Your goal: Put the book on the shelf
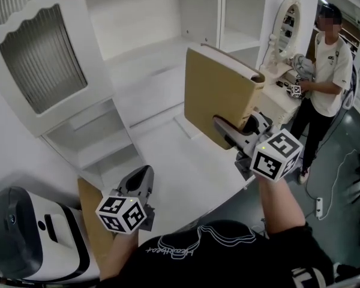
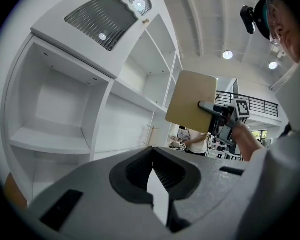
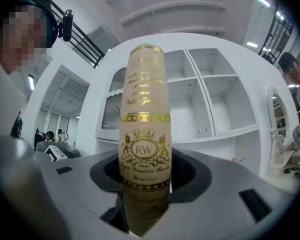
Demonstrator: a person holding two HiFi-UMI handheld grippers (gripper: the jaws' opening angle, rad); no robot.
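A tan hardcover book [image 1: 219,95] is held upright above the white desk [image 1: 180,167], with my right gripper [image 1: 240,126] shut on its lower edge. In the right gripper view its spine [image 3: 145,129], with gold lettering and a crest, stands between the jaws and faces the camera. The white shelf unit [image 1: 168,29] with open compartments rises just beyond the book. My left gripper [image 1: 141,182] hangs low at the desk's near left edge, jaws together with nothing in them. From the left gripper view, the book [image 2: 190,101] and right gripper [image 2: 217,111] show in front of the shelves [image 2: 80,109].
A cabinet door with ribbed glass [image 1: 42,59] stands open at the left. A white and black device [image 1: 30,239] sits at the lower left beside a brown board [image 1: 91,218]. A person [image 1: 327,71] stands at the right by a vanity with an oval mirror [image 1: 287,23].
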